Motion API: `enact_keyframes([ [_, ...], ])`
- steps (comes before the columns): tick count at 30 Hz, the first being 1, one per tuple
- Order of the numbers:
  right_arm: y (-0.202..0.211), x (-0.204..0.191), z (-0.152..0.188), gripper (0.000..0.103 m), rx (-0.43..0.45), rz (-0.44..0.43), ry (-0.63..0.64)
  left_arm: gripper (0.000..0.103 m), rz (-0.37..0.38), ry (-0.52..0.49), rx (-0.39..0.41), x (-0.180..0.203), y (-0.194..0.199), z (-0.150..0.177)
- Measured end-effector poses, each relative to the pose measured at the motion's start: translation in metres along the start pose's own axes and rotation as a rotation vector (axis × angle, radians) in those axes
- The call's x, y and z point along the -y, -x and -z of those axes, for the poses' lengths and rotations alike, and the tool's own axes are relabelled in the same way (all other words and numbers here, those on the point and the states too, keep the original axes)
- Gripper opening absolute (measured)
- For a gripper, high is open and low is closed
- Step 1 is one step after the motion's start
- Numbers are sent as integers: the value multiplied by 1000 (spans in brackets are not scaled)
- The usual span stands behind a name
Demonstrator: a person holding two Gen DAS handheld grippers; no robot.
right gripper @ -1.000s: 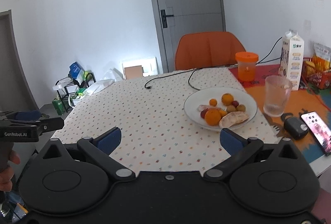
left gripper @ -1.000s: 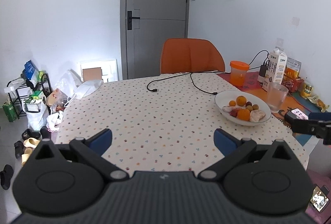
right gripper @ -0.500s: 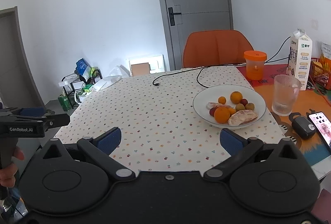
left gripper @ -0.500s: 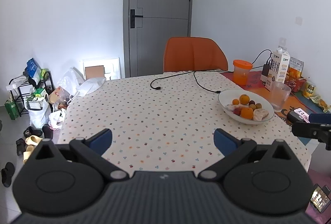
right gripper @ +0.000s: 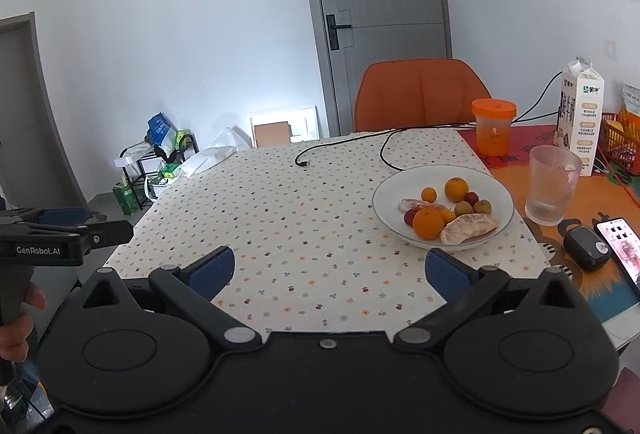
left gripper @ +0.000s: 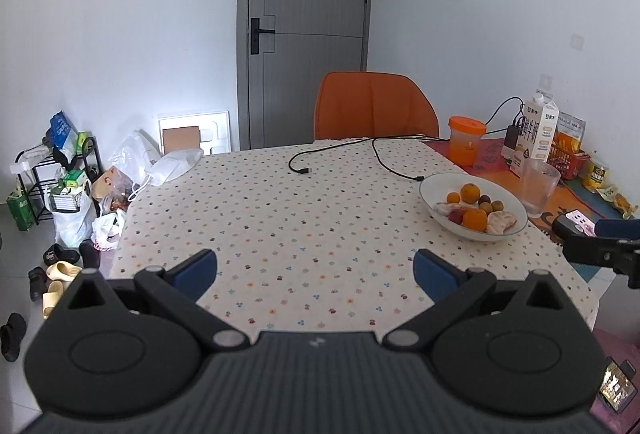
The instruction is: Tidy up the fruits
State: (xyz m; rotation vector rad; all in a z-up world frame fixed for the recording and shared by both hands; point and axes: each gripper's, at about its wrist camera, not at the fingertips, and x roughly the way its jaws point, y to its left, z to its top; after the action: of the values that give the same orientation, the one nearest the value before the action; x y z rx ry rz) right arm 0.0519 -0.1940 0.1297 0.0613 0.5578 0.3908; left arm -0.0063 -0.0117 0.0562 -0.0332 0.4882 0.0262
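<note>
A white plate sits on the right side of the dotted tablecloth. It holds oranges, a small mandarin, dark round fruits and a peeled pomelo piece. My left gripper is open and empty, held over the table's near edge, left of the plate. My right gripper is open and empty, just short of the plate.
A ribbed glass, an orange-lidded cup, a milk carton, a phone and a black key fob stand right of the plate. A black cable lies at the back. An orange chair stands behind the table.
Both grippers have drawn back and risen a little from the table, so the plate looks smaller and farther. Both stay open.
</note>
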Motion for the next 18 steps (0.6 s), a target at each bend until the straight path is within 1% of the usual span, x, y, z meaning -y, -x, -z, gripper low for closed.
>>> enact_keyframes([
  [8,0,-1,0,103,1,-4,5,103,15,14,-7,-1,1,0],
  [18,1,-1,0,103,3,-4,7,103,10,10,-7,-2,1,0],
])
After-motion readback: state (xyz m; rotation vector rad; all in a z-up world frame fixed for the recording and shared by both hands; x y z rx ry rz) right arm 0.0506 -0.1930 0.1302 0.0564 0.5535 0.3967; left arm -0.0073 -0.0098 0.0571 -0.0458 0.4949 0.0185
